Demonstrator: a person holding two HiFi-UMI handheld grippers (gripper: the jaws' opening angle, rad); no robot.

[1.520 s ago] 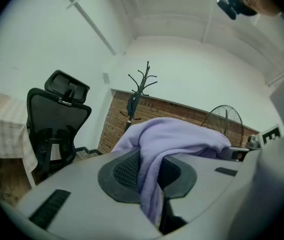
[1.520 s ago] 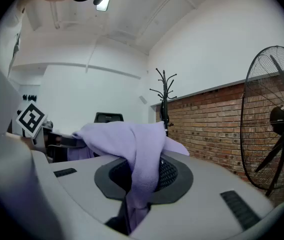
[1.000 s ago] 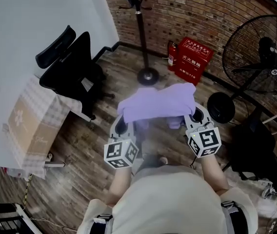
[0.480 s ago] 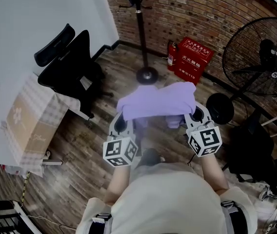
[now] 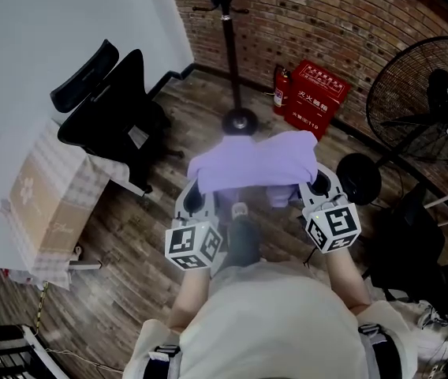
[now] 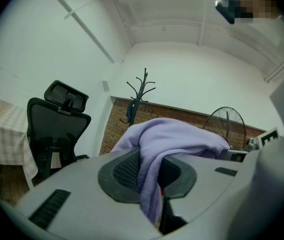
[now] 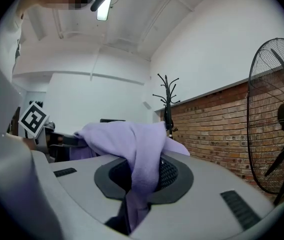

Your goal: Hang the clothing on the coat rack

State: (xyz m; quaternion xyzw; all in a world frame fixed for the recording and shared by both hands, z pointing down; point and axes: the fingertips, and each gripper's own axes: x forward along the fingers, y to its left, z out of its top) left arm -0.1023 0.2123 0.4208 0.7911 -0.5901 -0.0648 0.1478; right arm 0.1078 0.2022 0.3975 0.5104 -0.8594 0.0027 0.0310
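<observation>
A lilac garment (image 5: 255,163) is stretched between my two grippers at waist height. My left gripper (image 5: 200,196) is shut on its left end, with cloth (image 6: 154,174) pinched between the jaws. My right gripper (image 5: 312,186) is shut on its right end, where the fabric (image 7: 142,169) hangs down between the pads. The black coat rack (image 5: 225,38) stands ahead against the brick wall, its round base (image 5: 239,121) on the wooden floor. The rack's branched top (image 6: 142,86) shows in the left gripper view and the coat rack (image 7: 167,99) again in the right gripper view.
A black office chair (image 5: 113,117) stands left, beside a table with a checked cloth (image 5: 50,196). A red crate (image 5: 312,95) and a fire extinguisher (image 5: 280,88) sit by the brick wall. A large floor fan (image 5: 429,101) is on the right.
Both grippers and the garment have moved a little forward toward the coat rack. One foot now shows below the garment.
</observation>
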